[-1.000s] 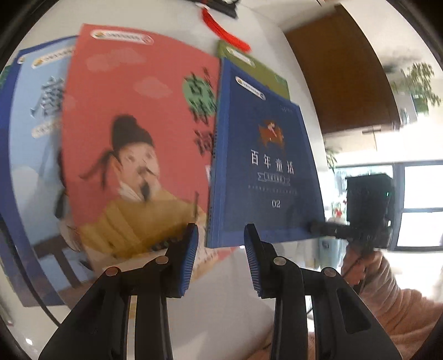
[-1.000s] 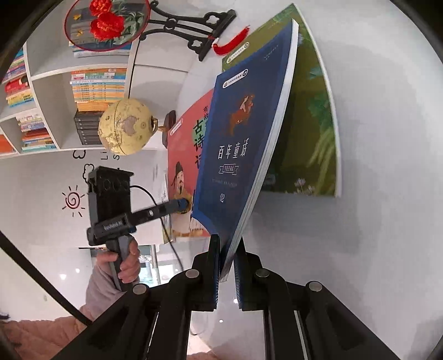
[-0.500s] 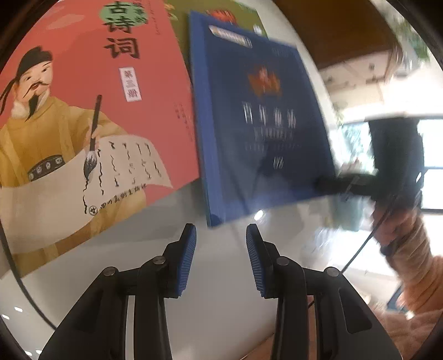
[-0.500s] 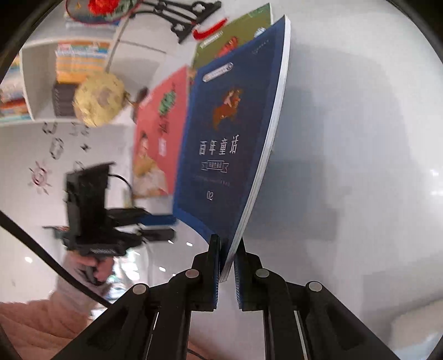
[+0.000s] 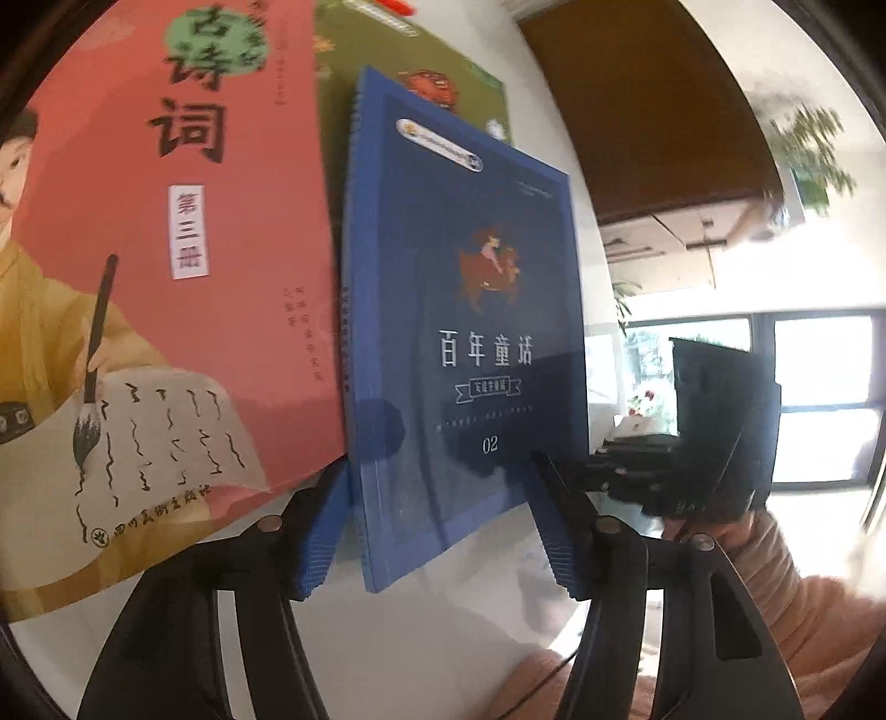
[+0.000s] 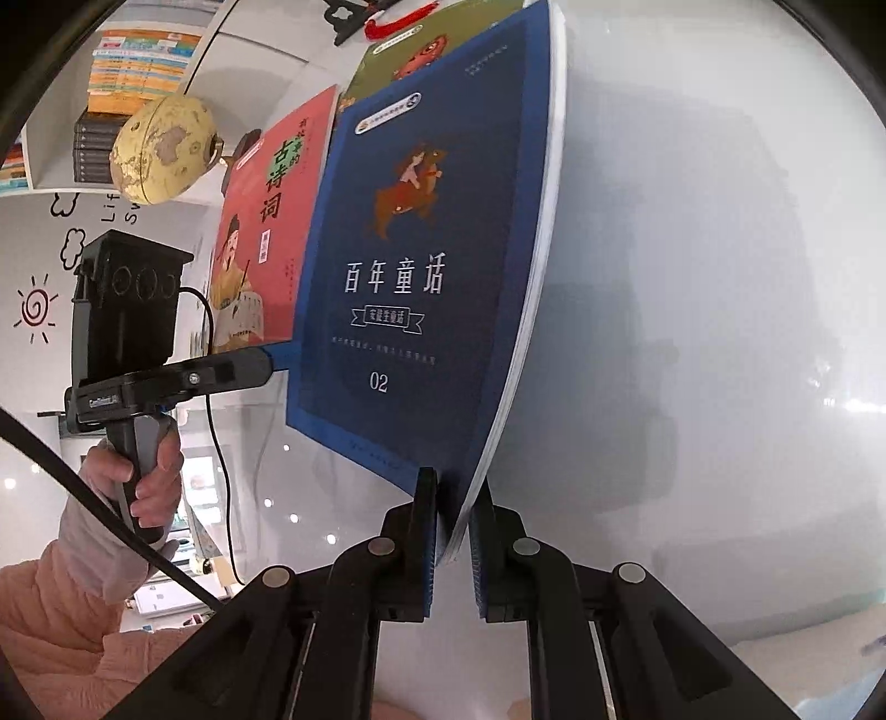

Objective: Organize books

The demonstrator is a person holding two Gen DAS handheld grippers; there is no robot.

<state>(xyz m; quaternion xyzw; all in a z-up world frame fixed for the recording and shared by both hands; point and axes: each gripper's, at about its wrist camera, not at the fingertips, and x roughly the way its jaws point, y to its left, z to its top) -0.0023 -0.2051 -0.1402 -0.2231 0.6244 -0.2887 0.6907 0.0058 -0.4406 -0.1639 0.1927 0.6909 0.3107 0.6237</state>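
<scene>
A dark blue book [image 6: 421,266] marked 02 is tilted up off the white table, held by its lower corner in my right gripper [image 6: 451,531], which is shut on it. In the left wrist view the same blue book [image 5: 470,332] has its spine corner between my left gripper's [image 5: 437,531] open fingers, not pinched. A red book [image 5: 166,266] with a poet on its cover lies flat to the left. A green book [image 5: 432,83] lies behind, partly covered.
A yellow globe [image 6: 166,147] and a bookshelf [image 6: 127,66] with stacked books stand at the far left. A black stand with a red tassel [image 6: 398,22] is at the back. The white table [image 6: 692,332] stretches to the right.
My left gripper has closed in on the blue book's spine corner, which now sits between its open fingers. The right gripper still holds the book raised.
</scene>
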